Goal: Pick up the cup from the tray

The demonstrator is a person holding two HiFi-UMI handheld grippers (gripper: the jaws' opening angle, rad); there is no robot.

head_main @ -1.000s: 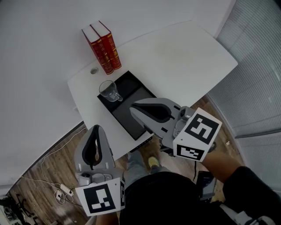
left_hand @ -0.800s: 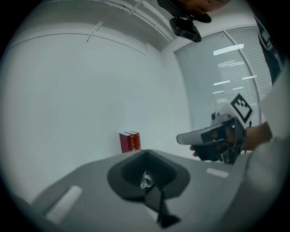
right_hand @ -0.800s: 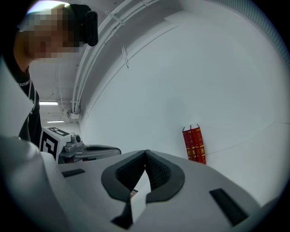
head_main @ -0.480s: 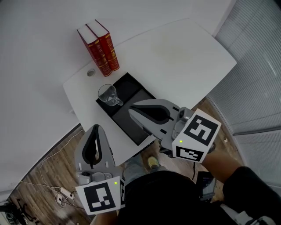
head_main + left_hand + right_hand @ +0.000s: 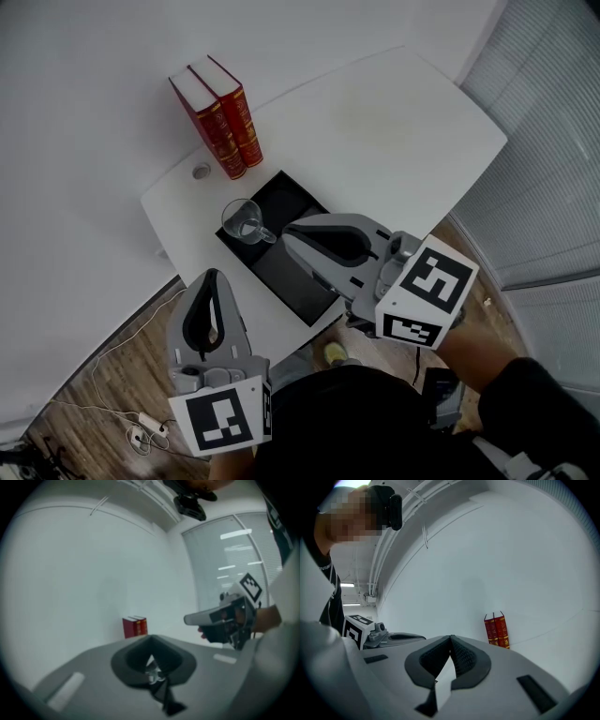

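Cup (image 5: 246,222), clear glass with handle, upright in left corner of black tray (image 5: 281,199), untouched. Left gripper (image 5: 212,277): jaws pressed together, empty, at table's near edge, pointed toward cup (glass shows through its jaw notch in left gripper view). Right gripper (image 5: 289,234): jaws meet at tips, empty, above tray just right of cup. White table (image 5: 375,122); two red books (image 5: 220,112) upright beyond tray. White wall, wood floor (image 5: 103,375), blinds (image 5: 553,169) at right.

white table (image 5: 375,131), black tray (image 5: 277,272) and two red books (image 5: 217,114) standing on it
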